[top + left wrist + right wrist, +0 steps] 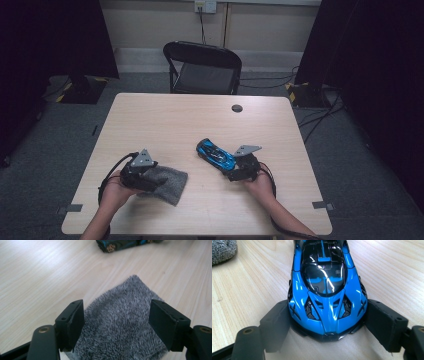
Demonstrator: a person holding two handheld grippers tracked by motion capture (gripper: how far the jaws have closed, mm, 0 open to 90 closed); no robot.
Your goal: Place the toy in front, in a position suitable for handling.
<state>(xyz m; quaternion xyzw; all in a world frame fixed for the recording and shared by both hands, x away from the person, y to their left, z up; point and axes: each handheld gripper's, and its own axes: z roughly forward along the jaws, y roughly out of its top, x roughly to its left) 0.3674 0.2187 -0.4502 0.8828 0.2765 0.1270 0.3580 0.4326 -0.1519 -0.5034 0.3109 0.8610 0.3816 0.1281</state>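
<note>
A blue and black toy car (215, 154) stands on the wooden table (175, 120), right of centre, its nose pointing toward the far left. My right gripper (231, 170) is at its near end; in the right gripper view the two pads touch both sides of the car (325, 285), so the right gripper (327, 322) is shut on it. A grey fuzzy cloth (170, 182) lies flat at the near left. My left gripper (152, 177) sits over its left end, and the cloth (125, 297) spreads unbunched between the wide jaws of the open left gripper (116, 315).
A black folding chair (202, 67) stands behind the table's far edge. A small dark round cap (237, 108) sits in the tabletop near that edge. Cables trail on the grey floor at the right. The car (120, 243) lies just beyond the cloth in the left gripper view.
</note>
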